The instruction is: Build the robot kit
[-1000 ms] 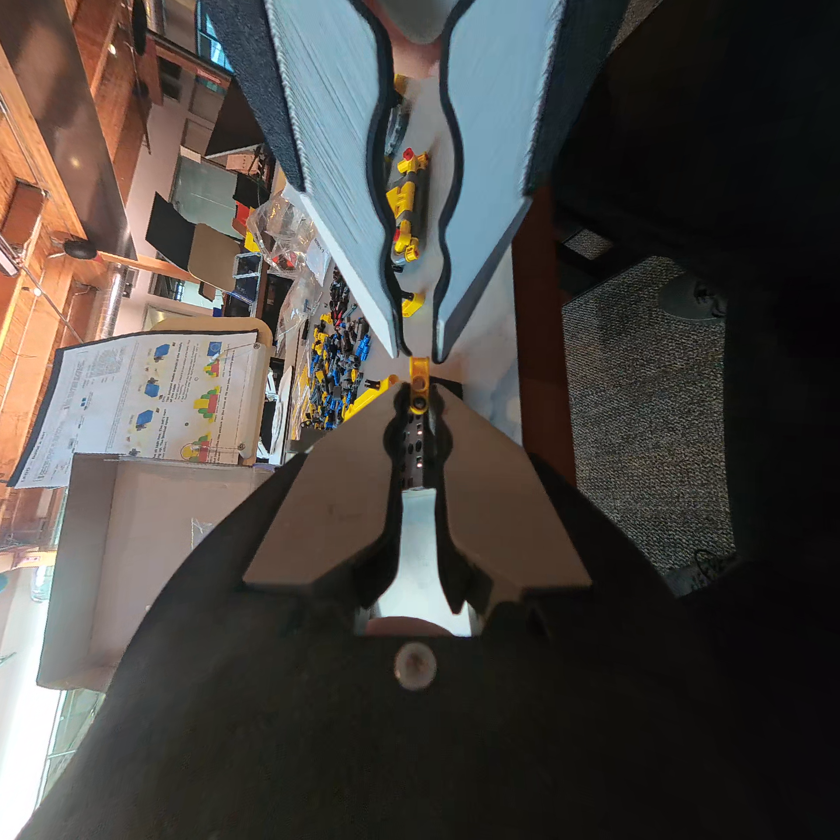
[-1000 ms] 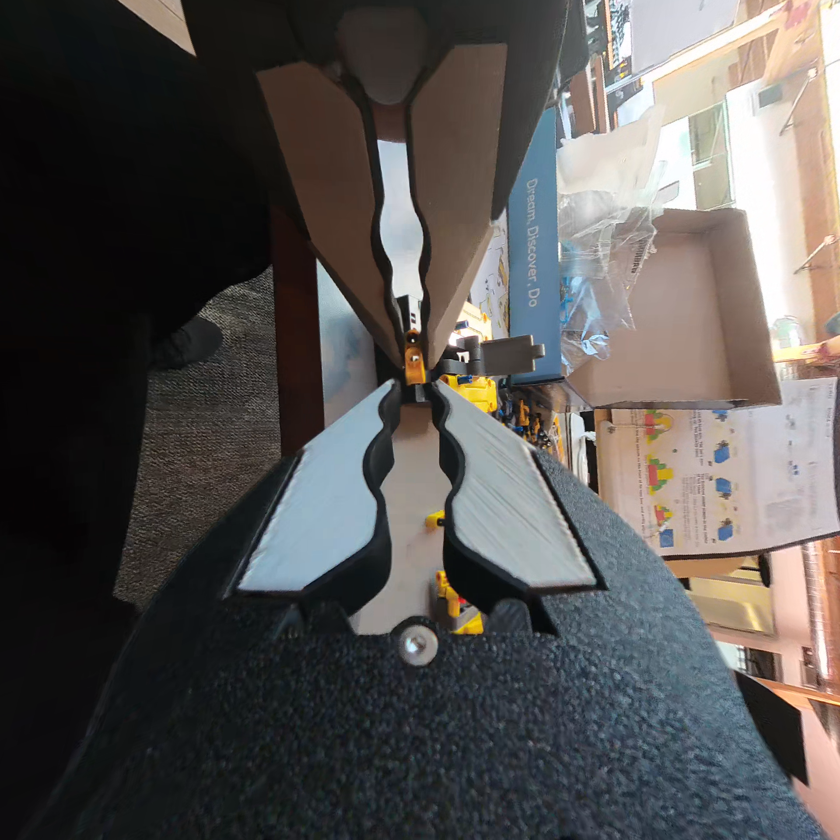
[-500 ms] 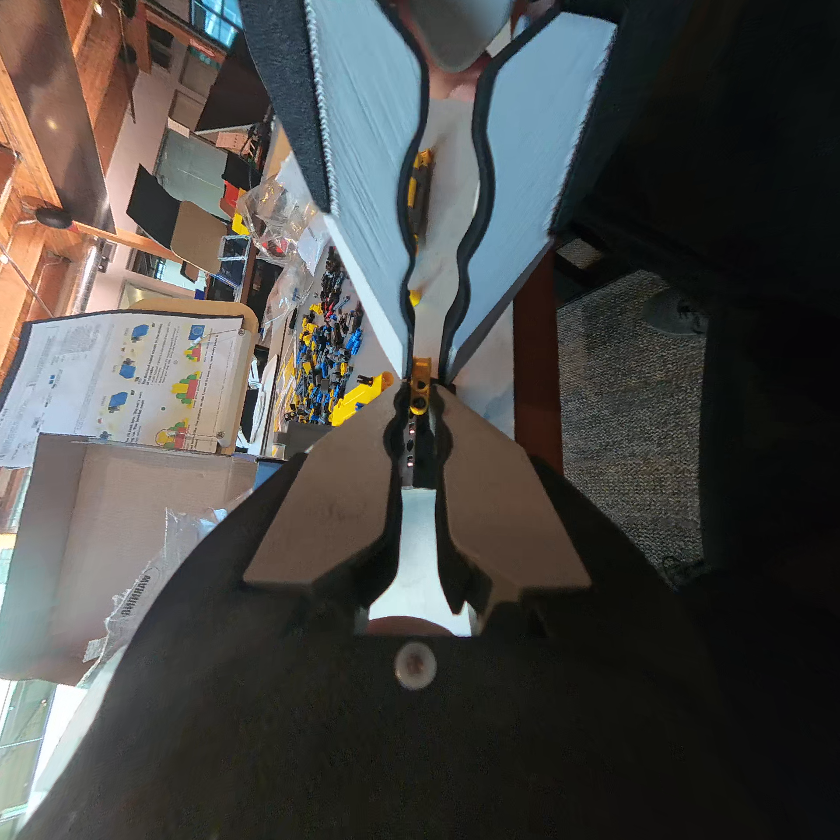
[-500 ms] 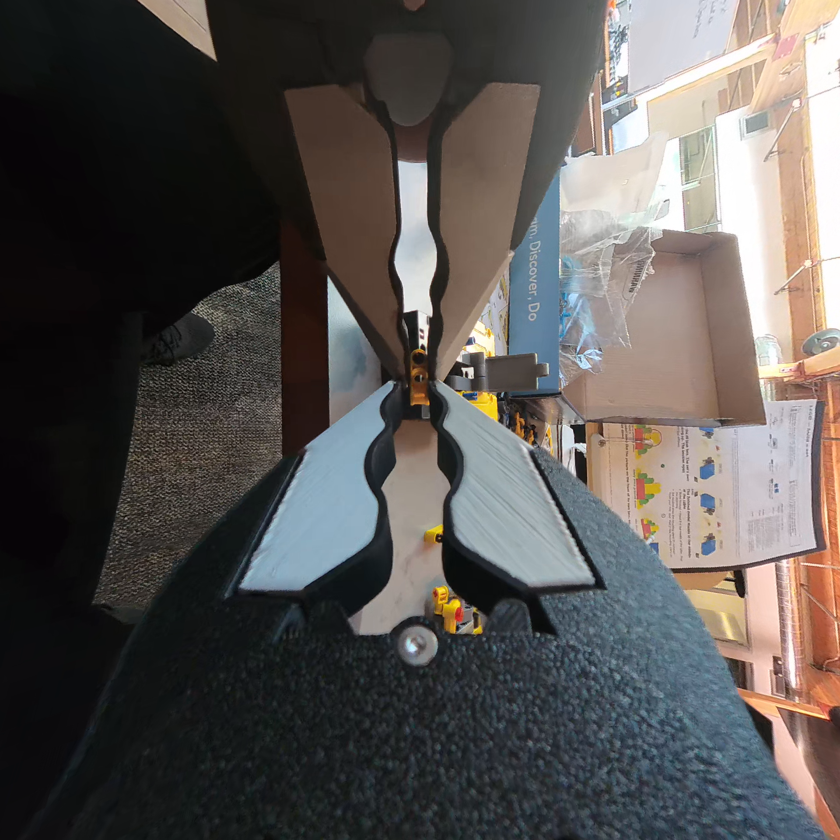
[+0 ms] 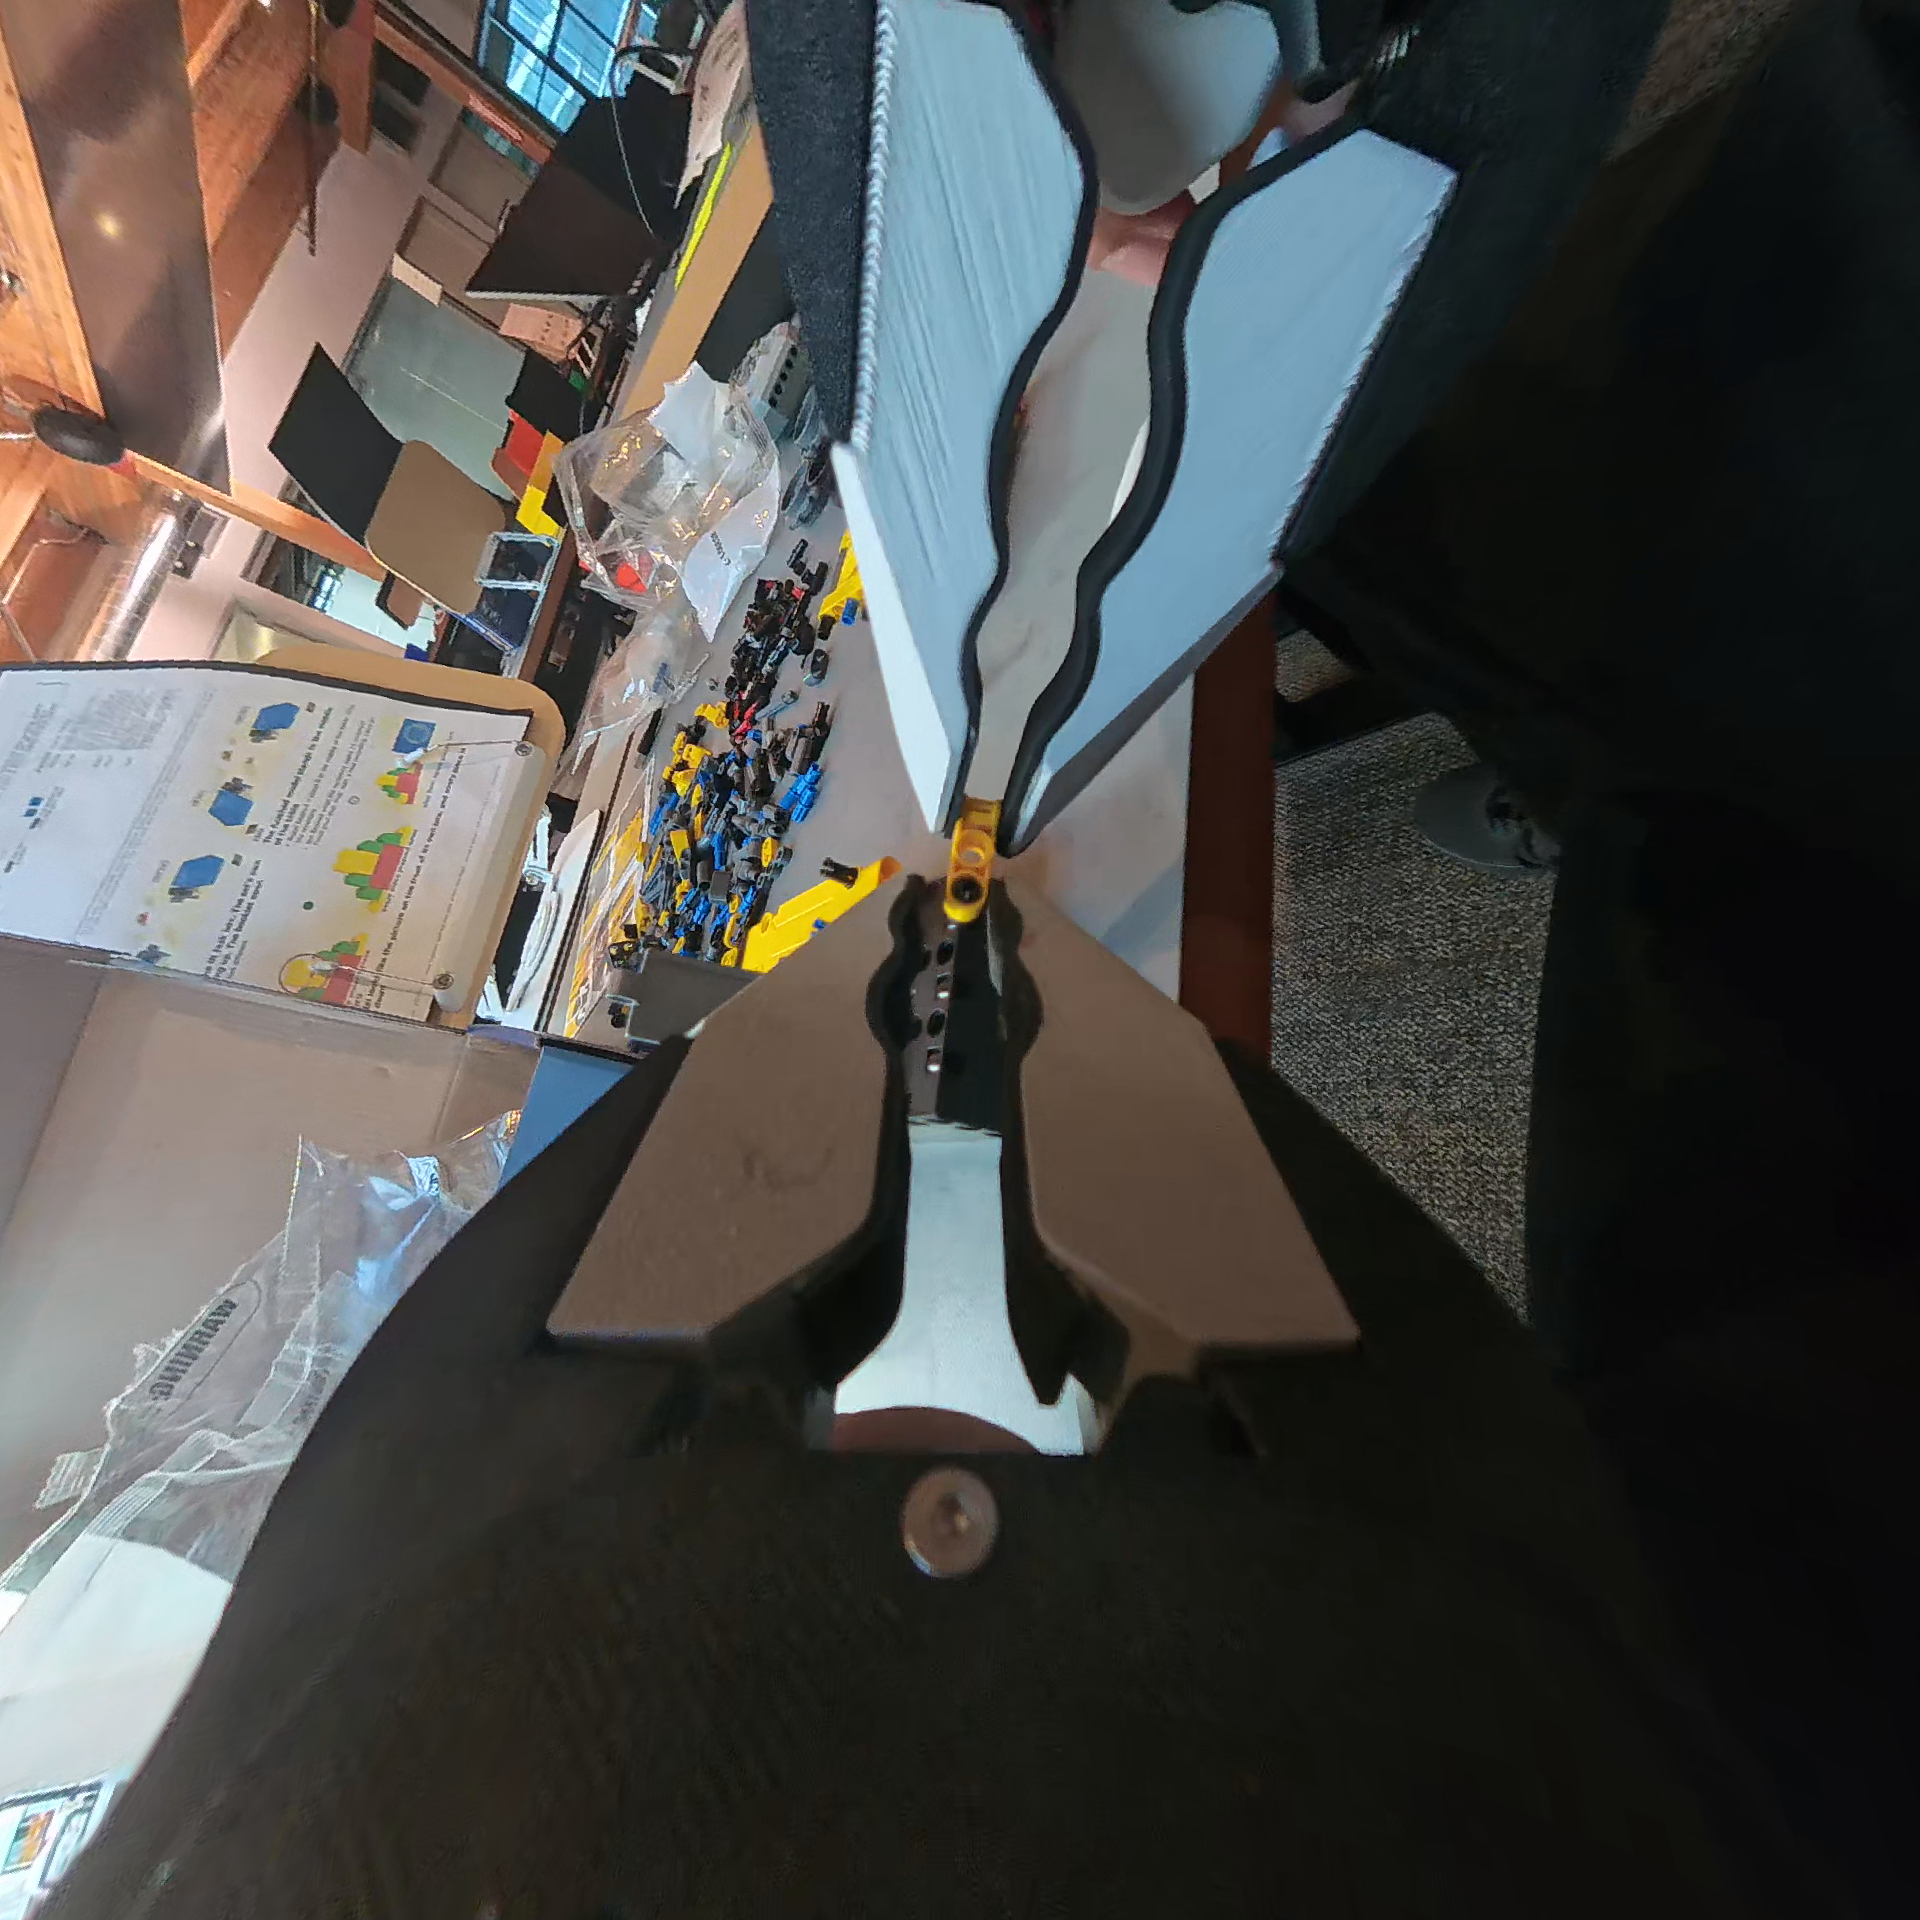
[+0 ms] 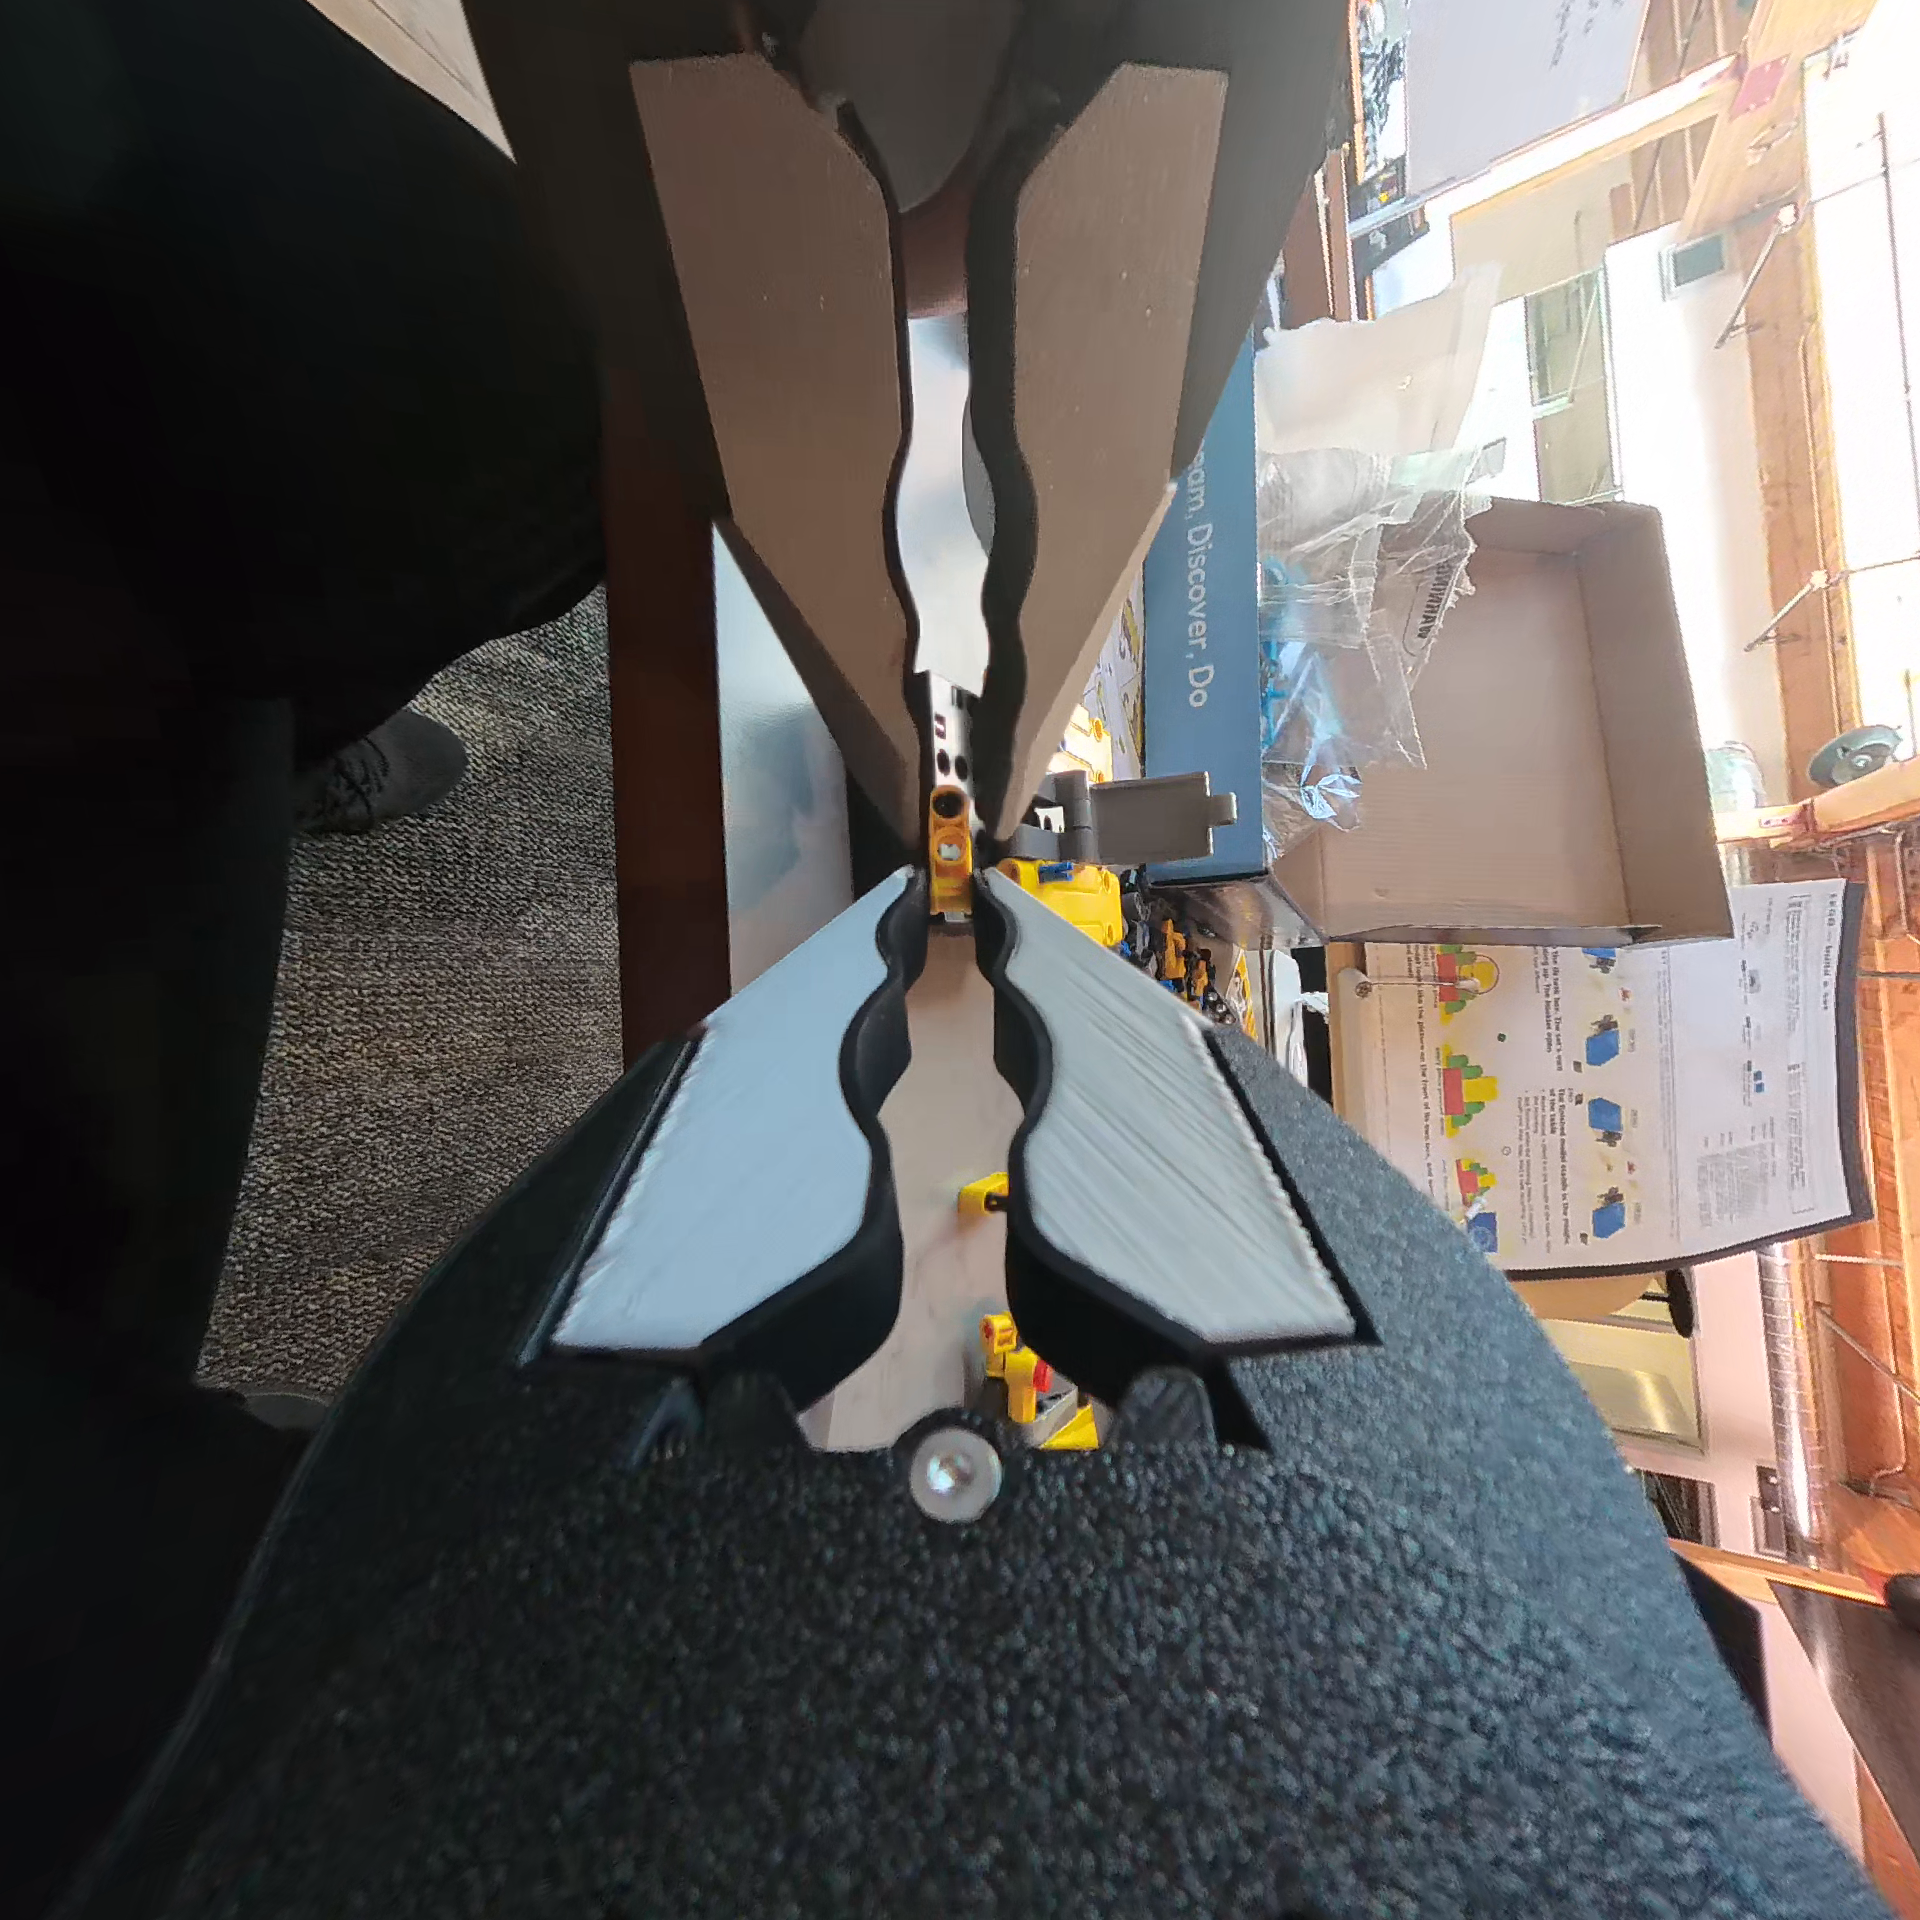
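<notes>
The left gripper [image 5: 951, 940] is clamped on a dark holed beam [image 5: 940, 1013], the right gripper [image 6: 951, 888] on a yellow connector [image 6: 951, 847]. Since a second ago their tips have stayed meeting above the white table [image 5: 1127, 821]; the loose bricks [image 5: 727, 821] lie left.

You've got two grippers [image 5: 951, 914] [image 6: 951, 883], one yellow connector piece [image 5: 971, 868], one grey holed beam [image 5: 935, 1023], one cardboard box [image 6: 1538, 727], one instruction sheet [image 5: 229, 821], one blue box [image 6: 1205, 623], at least two clear plastic bags [image 5: 675, 488] [image 5: 260, 1351], and one heap of loose bricks [image 5: 727, 821], too many to count.
</notes>
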{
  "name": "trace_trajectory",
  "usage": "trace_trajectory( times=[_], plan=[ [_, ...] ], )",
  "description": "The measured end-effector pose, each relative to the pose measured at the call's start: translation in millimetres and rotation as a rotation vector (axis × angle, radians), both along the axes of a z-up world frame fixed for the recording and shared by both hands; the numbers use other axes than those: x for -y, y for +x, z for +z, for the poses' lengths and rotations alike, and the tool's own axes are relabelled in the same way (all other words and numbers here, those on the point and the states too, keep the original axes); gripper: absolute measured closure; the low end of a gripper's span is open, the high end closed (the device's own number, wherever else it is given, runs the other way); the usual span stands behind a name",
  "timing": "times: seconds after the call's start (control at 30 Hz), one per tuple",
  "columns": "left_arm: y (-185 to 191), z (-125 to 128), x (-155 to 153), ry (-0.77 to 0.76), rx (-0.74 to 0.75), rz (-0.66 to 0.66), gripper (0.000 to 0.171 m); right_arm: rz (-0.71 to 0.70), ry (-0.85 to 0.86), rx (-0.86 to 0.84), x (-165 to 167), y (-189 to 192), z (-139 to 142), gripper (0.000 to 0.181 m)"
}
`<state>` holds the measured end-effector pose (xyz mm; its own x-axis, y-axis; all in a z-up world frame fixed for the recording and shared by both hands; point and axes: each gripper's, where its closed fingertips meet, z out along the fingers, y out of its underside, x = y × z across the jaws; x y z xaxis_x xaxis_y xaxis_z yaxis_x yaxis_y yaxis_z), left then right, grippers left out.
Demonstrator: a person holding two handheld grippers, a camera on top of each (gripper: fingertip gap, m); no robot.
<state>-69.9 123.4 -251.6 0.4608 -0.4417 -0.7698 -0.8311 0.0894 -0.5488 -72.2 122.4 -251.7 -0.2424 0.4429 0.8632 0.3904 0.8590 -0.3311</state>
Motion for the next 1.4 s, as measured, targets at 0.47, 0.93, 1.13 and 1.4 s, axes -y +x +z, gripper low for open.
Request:
trace_trajectory(
  times=[0.47,0.93,1.13,1.4],
  plan=[
    [3.0,-4.5,1.7,0.061,-0.162,-0.008,0.167,0.023,0.016,0.007,4.3,-1.6,-4.7,0.177],
    [-21.6,6.9,4.5,-0.178,0.251,0.024,0.145,-0.008,0.098,0.013,-6.8,-5.0,-12.9,0.177],
    [-25.5,-7.4,0.1,-0.336,0.259,0.049,0.128,0.001,0.136,0.017,-3.1,-9.6,-17.7,0.177],
    [-17.4,-9.8,-1.5,-0.354,0.263,0.025,0.127,-0.022,0.151,0.007,-7.3,-8.6,-17.5,0.177]
  ],
)
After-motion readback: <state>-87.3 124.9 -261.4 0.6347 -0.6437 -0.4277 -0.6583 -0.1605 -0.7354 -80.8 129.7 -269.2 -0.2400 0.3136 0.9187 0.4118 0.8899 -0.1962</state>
